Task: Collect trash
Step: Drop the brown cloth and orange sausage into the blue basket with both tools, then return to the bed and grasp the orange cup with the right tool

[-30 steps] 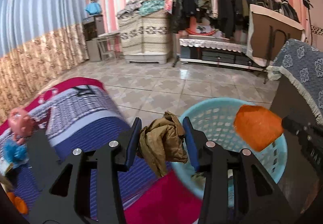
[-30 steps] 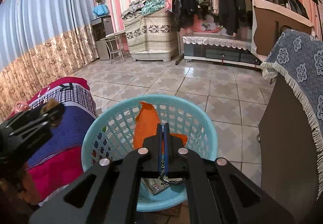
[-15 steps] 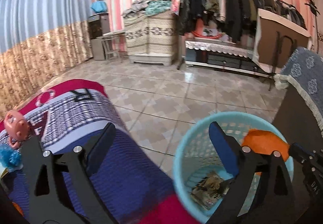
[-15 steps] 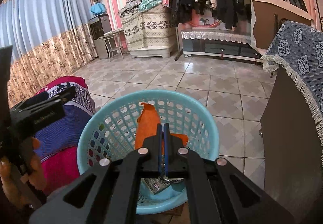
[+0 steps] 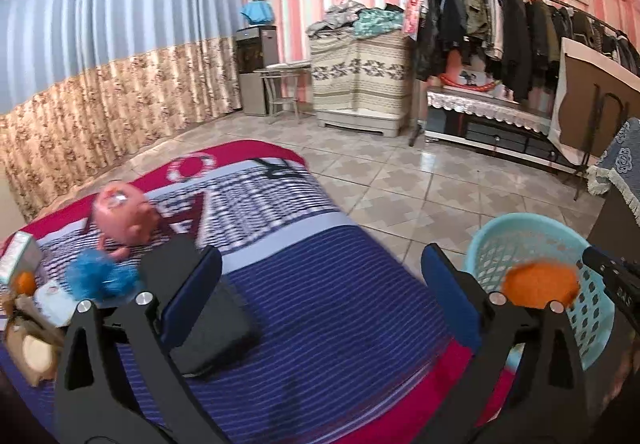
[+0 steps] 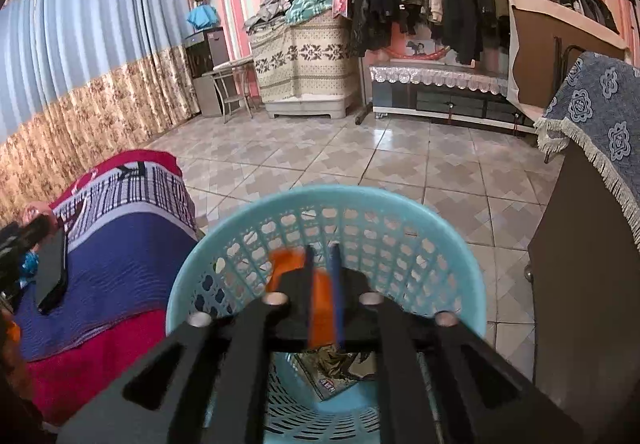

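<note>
My left gripper (image 5: 320, 256) hovers over the striped bed cover (image 5: 340, 304), its jaws opening wide with nothing between them. Ahead on the bed lie a black flat case (image 5: 216, 328), a blue pompom (image 5: 100, 278), a pink toy (image 5: 124, 216) and bits of litter (image 5: 24, 324) at the far left. My right gripper (image 6: 322, 250) hangs over the light blue basket (image 6: 224, 240), jaws opening. An orange peel-like scrap (image 6: 286, 264) sits loosely between them. A crumpled brown wrapper (image 6: 336, 360) lies in the basket's bottom. The left wrist view shows the basket (image 5: 520, 228) with the orange scrap (image 5: 540, 284).
A dark cabinet (image 6: 592, 264) draped with a blue fringed cloth stands close on the basket's right. Tiled floor (image 6: 360, 156) stretches beyond, to a clothes rack (image 6: 460, 4) and a covered chest (image 6: 304, 60) at the far wall. Curtains hang along the left.
My left gripper opened, the brown wrapper dropped into the basket, and the gripper swung left over the bed. My right gripper's jaws parted around the orange scrap and dipped toward the basket.
</note>
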`<state>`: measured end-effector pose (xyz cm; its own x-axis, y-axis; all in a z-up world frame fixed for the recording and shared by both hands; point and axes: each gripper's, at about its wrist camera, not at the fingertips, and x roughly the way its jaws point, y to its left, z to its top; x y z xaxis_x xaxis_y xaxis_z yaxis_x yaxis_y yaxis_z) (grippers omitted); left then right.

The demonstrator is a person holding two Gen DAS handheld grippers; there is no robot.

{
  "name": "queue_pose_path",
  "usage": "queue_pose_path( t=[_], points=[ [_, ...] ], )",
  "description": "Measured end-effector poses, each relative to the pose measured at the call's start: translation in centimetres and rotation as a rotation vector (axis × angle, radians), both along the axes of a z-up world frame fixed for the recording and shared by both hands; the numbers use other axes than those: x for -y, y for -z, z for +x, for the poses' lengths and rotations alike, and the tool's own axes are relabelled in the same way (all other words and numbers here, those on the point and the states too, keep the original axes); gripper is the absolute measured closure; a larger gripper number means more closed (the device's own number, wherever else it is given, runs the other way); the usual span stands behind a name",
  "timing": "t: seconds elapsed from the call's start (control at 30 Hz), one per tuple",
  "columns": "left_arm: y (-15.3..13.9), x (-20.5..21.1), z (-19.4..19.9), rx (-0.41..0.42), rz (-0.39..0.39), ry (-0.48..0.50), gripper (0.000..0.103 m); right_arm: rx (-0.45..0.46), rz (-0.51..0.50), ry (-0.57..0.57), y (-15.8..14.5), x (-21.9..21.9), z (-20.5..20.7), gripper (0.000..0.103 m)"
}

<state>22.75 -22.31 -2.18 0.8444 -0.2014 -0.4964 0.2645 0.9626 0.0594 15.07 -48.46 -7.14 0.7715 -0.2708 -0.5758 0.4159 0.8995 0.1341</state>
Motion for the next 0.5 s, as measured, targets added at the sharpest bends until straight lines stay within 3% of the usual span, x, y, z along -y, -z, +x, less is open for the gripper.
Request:
queue_pose_path(
  t=[0.03,0.07,0.13,0.27,0.5],
  points=[
    [-0.2,-0.8,-0.3,0.004,0.004,-0.009,0.006,0.003,-0.014,0.004,-0.1,-0.2,-0.1,0.050],
    [-0.4,-1.9,-0.6,0.006,0.006,-0.021,0.006,0.011,-0.028,0.010,-0.3,-0.4,-0.3,0.044],
    [-0.7,-3.6,-1.0,0.003,0.001,-0.039,0.006,0.018,-0.032,0.014,-0.8,-0.3,-0.4,0.043],
    [-1.5,-7.5,-2.5,0.018,0.004,-0.092,0.006,0.046,-0.027,0.028,-1.5,-0.7,-1.0,0.020],
    [-2.0,-13.5,-4.8,0.025,-0.001,-0.172,0.006,0.064,-0.071,-0.007,-2.9,-3.9,-1.2,0.010]
  ],
)
